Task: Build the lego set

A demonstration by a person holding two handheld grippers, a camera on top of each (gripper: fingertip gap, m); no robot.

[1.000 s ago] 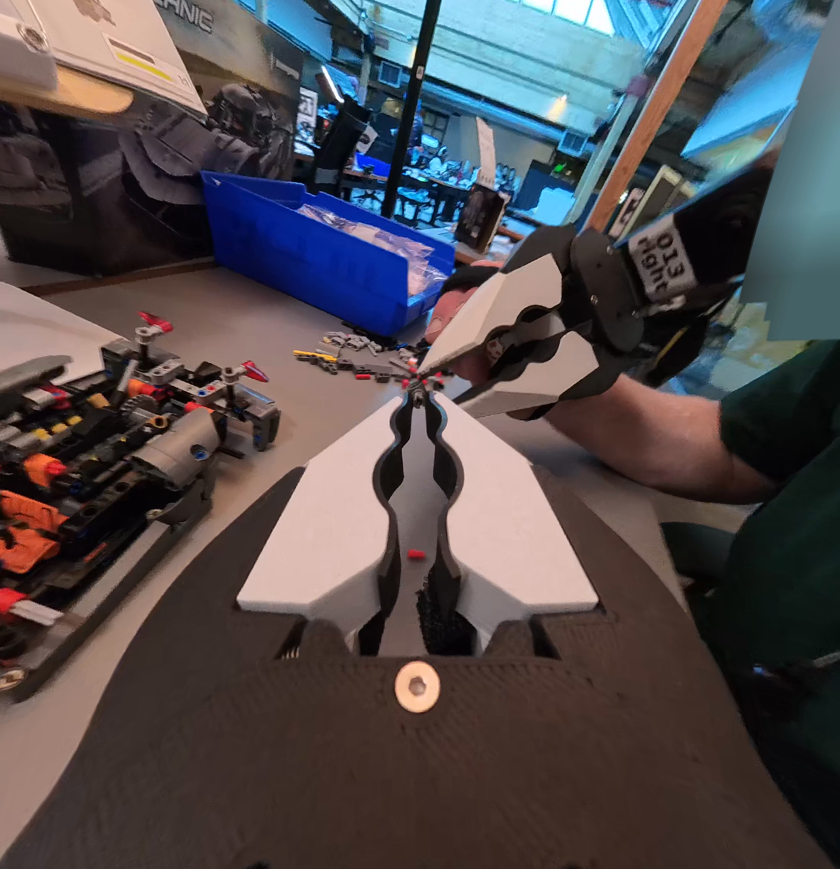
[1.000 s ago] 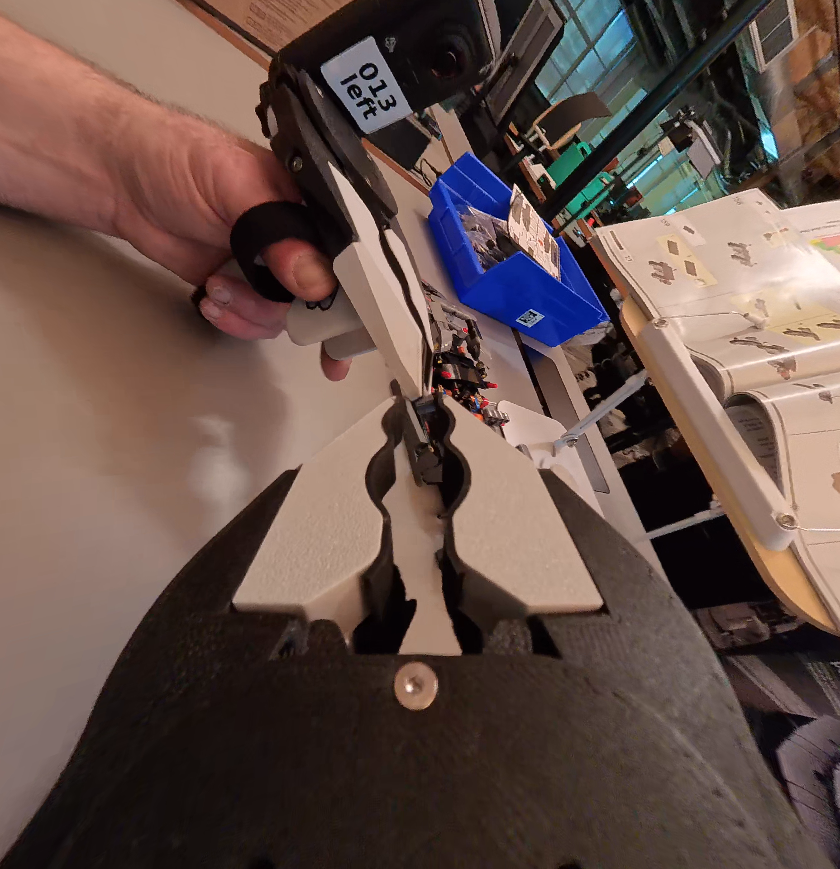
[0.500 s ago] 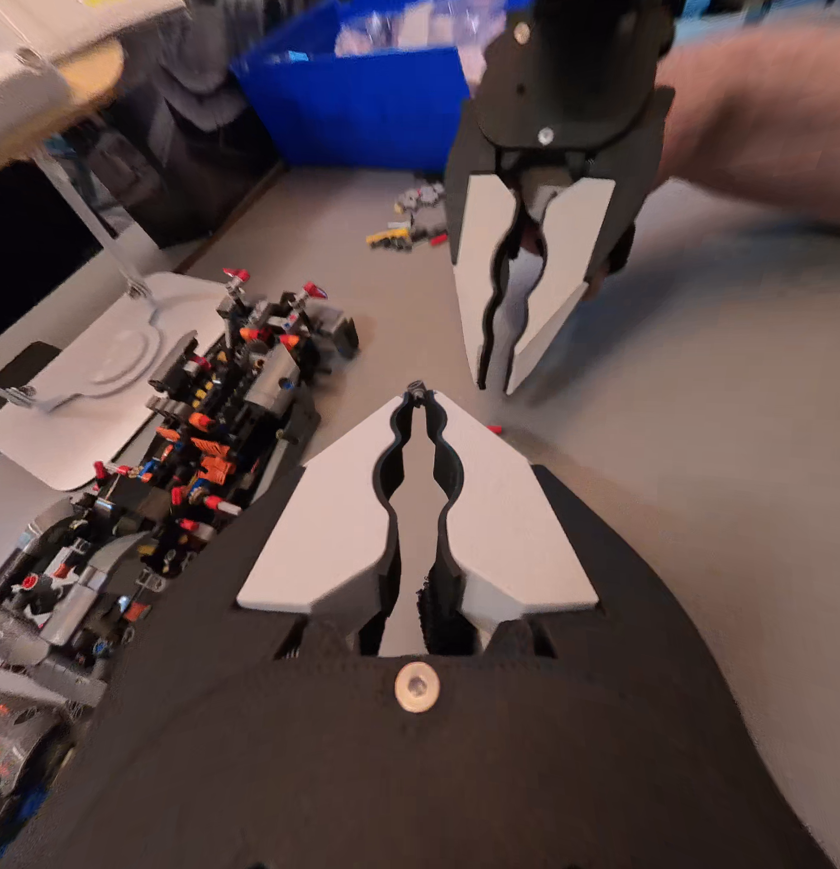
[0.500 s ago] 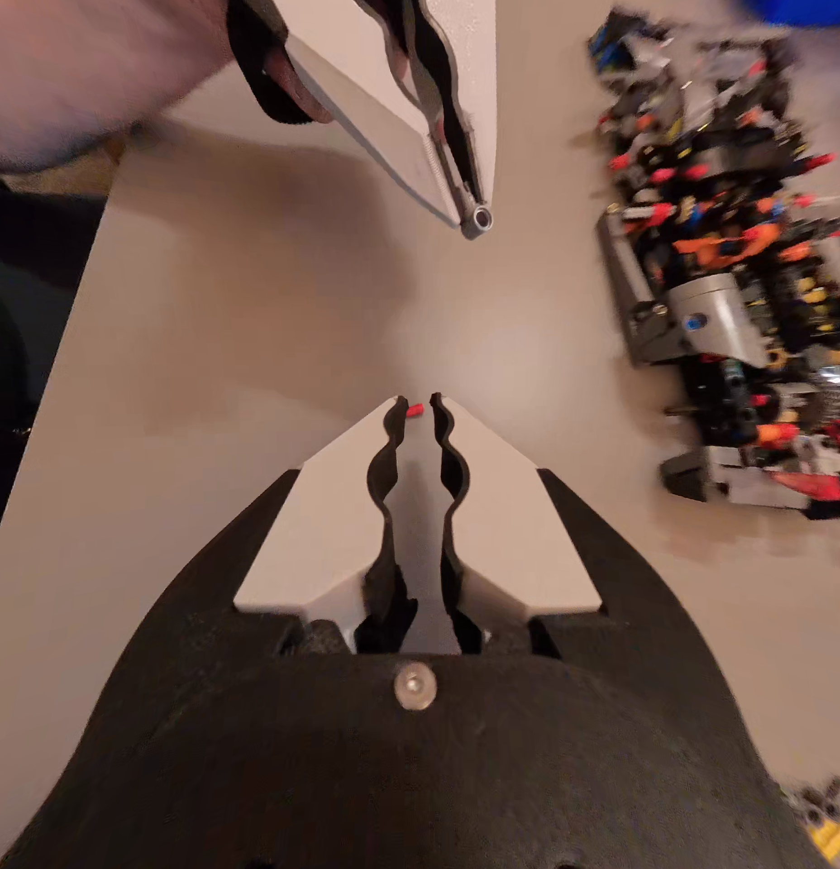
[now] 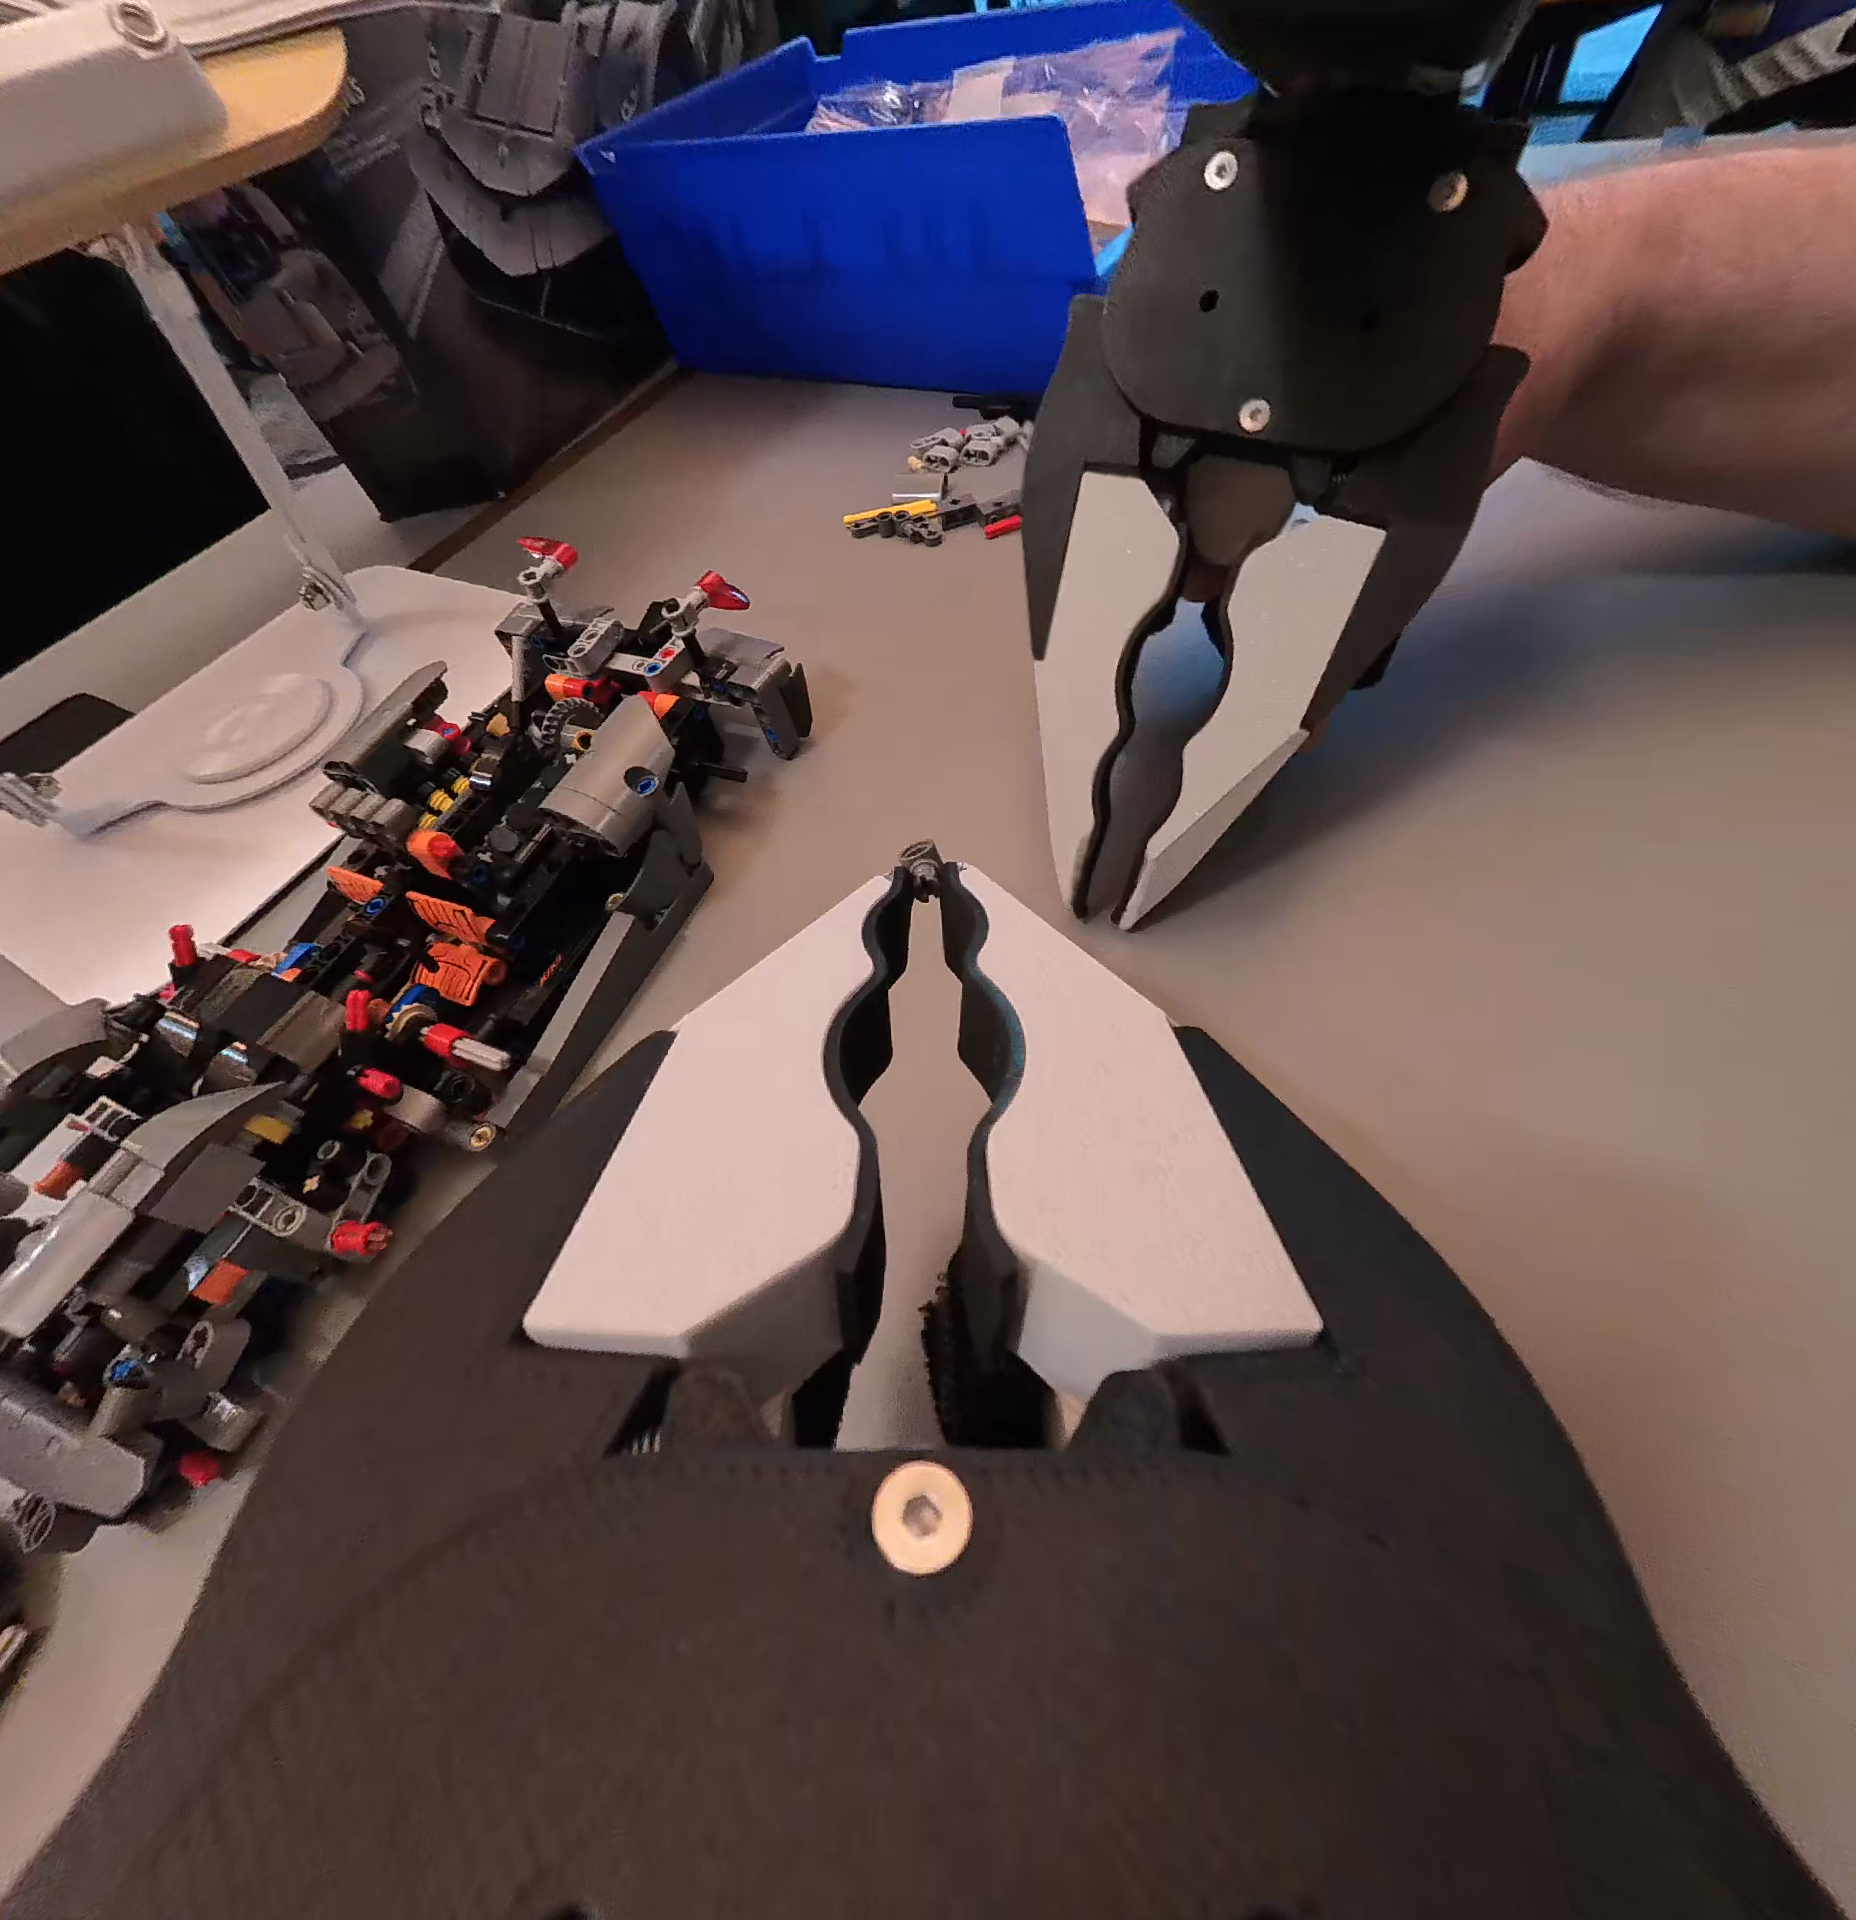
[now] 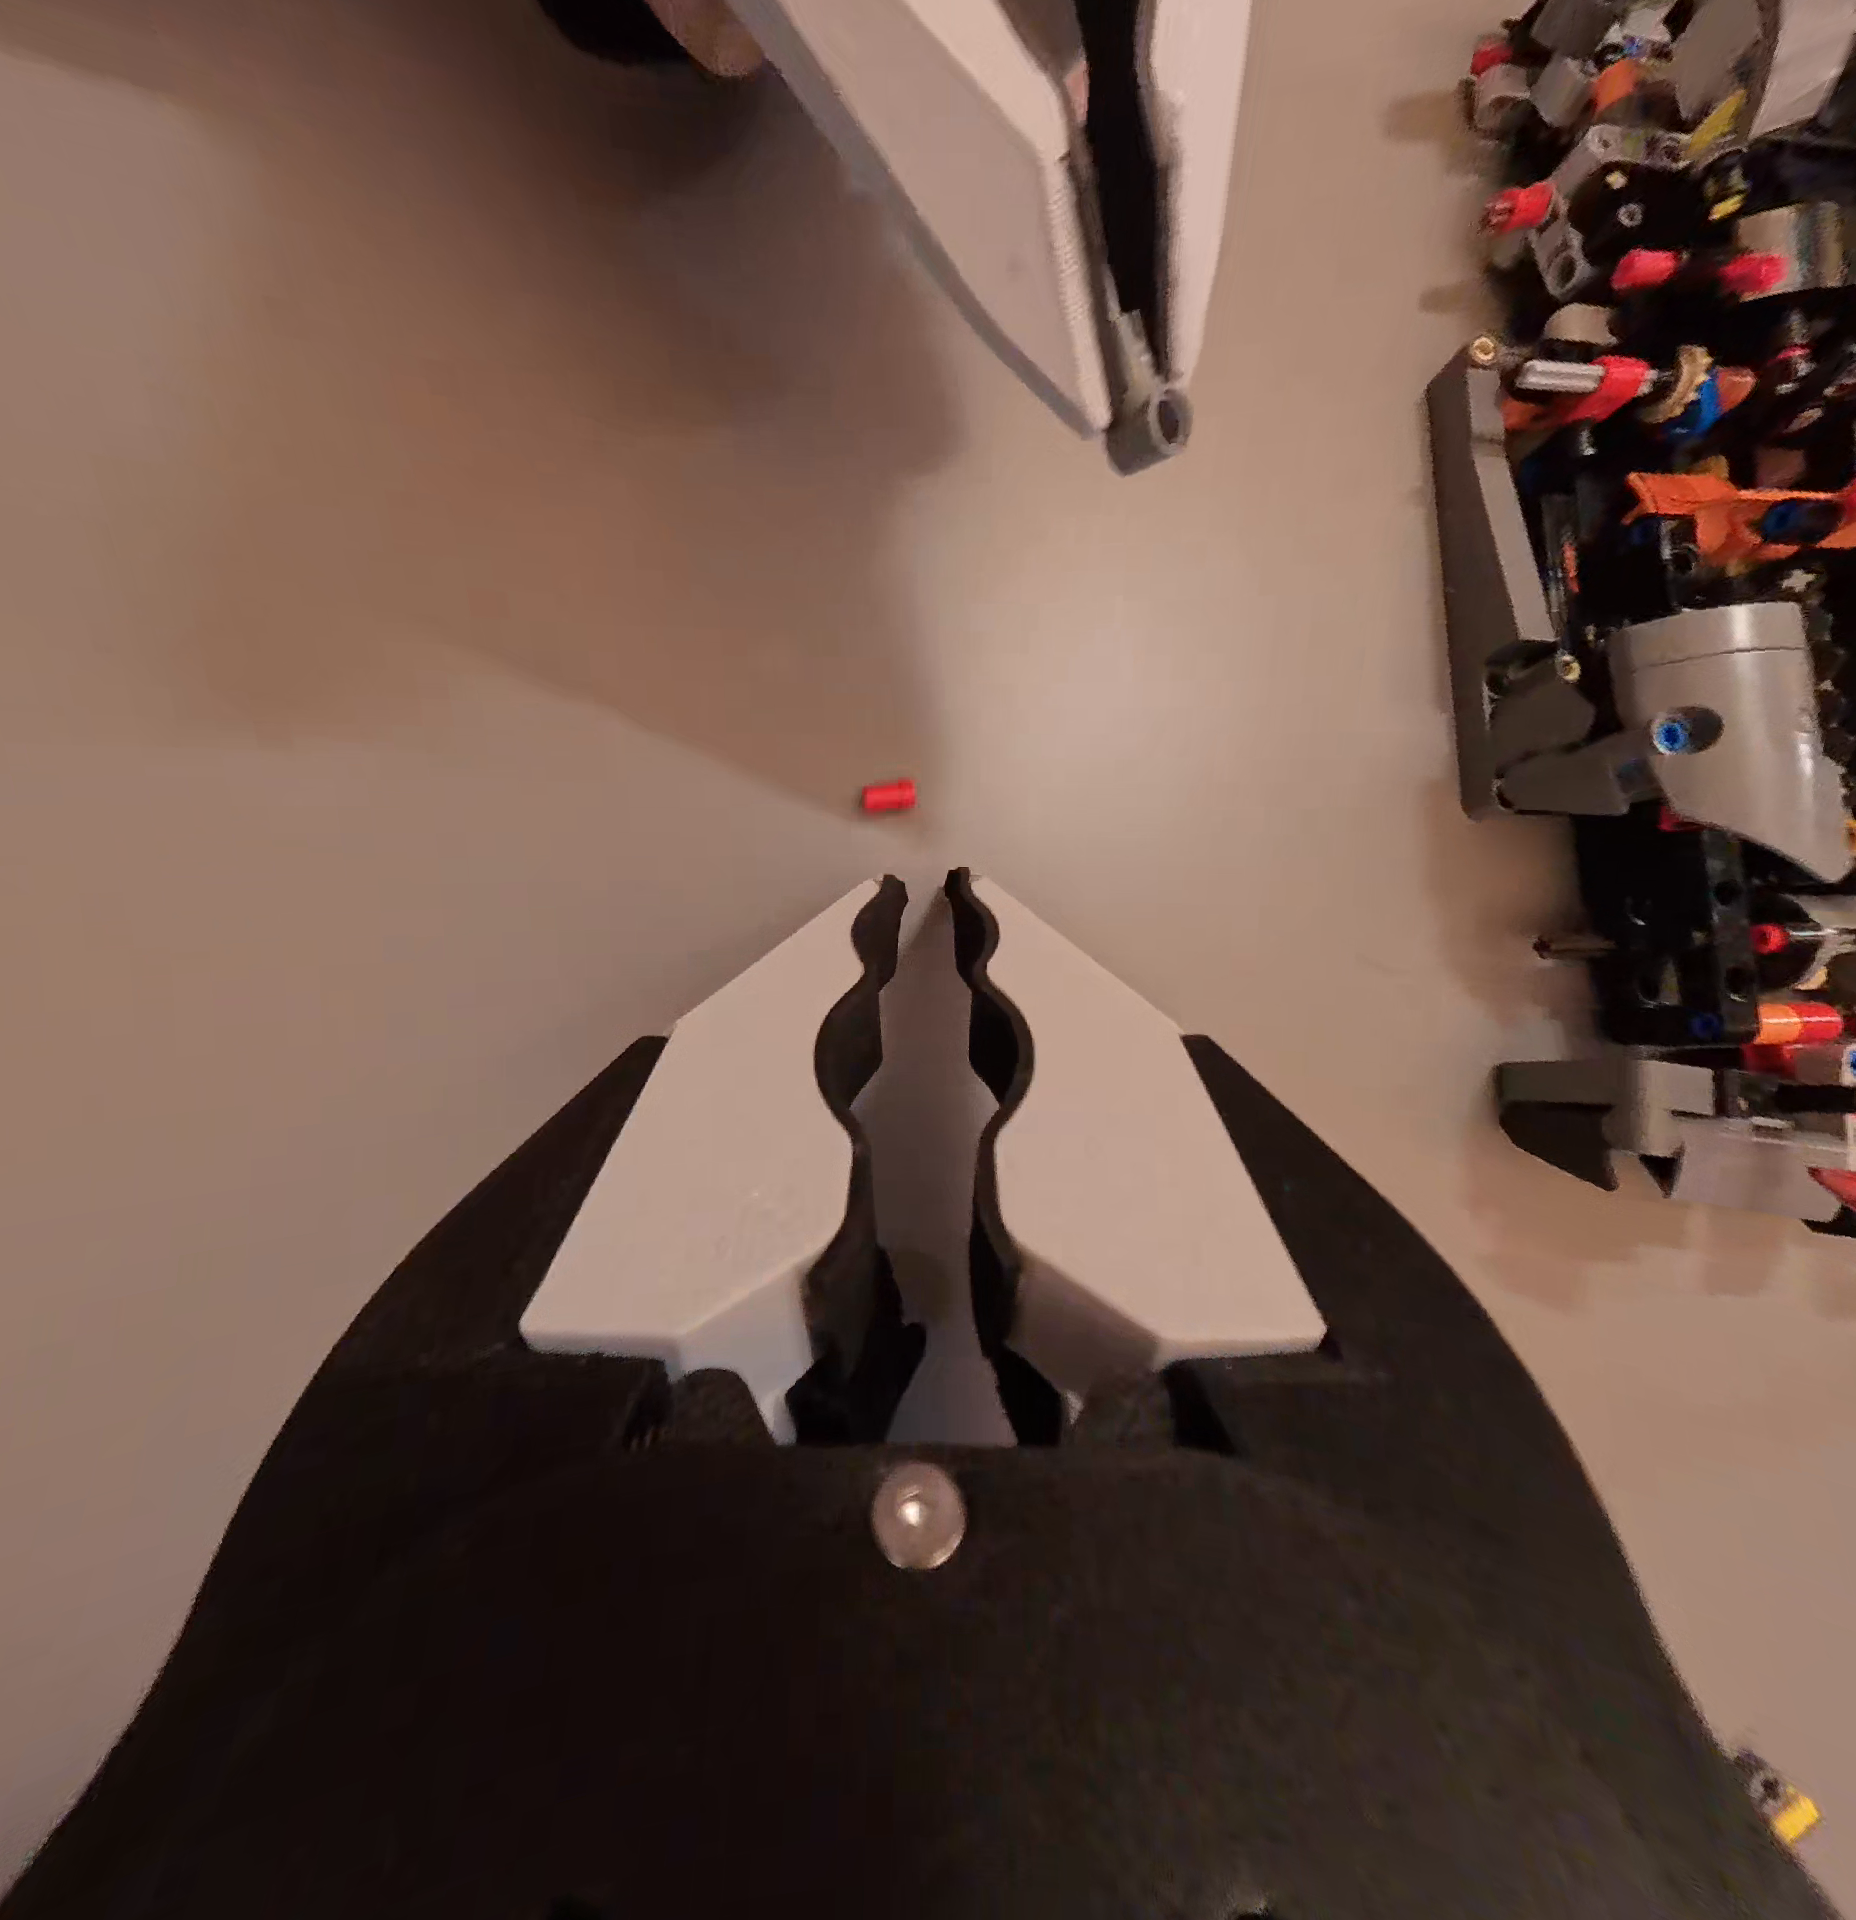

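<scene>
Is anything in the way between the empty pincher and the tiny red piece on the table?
Nothing visible. The right gripper, slightly open and empty, points down at bare table, and the red piece lies just beyond its tips with only tabletop between.

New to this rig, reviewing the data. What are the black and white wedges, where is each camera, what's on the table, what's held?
No robot arm here: a person holds a hand-operated two-finger gripper in each hand, and a wide-angle camera on each looks forward along its fingers.

The left wrist view shows the left gripper at the bottom, with the right gripper pointing down at the grey table. The right wrist view looks straight down past the right gripper.

On the table: a half-built Technic vehicle, a blue parts bin, loose pieces, and a small red pin.

The left jaws are shut on a small grey connector piece. The right jaws stand slightly apart and empty, just short of the red pin.
</scene>
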